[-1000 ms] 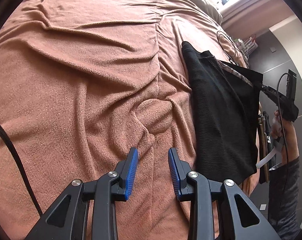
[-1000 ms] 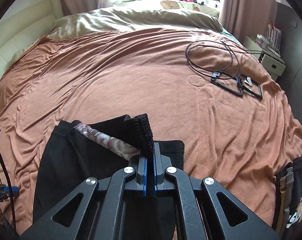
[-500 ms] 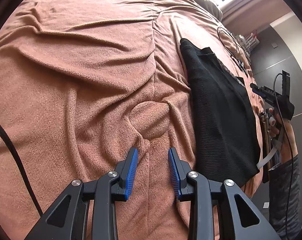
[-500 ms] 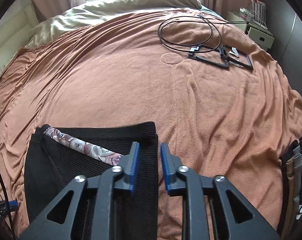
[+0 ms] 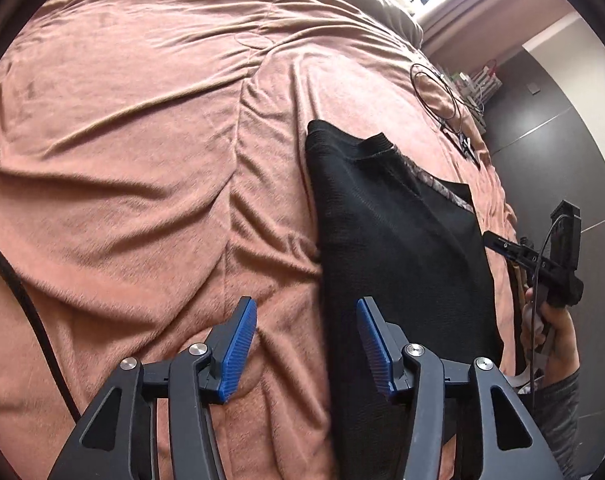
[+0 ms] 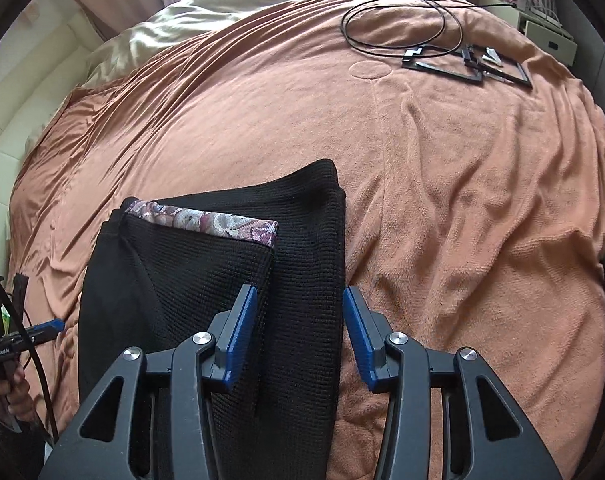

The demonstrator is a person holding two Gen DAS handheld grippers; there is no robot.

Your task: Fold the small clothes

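The black garment (image 6: 222, 280) is lying folded on the bed (image 6: 462, 200), lower centre of frame. Both grippers, left gripper (image 5: 306, 344) and right gripper (image 6: 298, 332), are opening, fingers apart, clamping nothing. Align edges before regrasping.

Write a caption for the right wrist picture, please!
Right gripper opening above folded black garment on orange blanket.

Rumpled terracotta blanket (image 6: 442, 184), coiled black cable (image 6: 398, 20), olive duvet (image 6: 230, 4) behind
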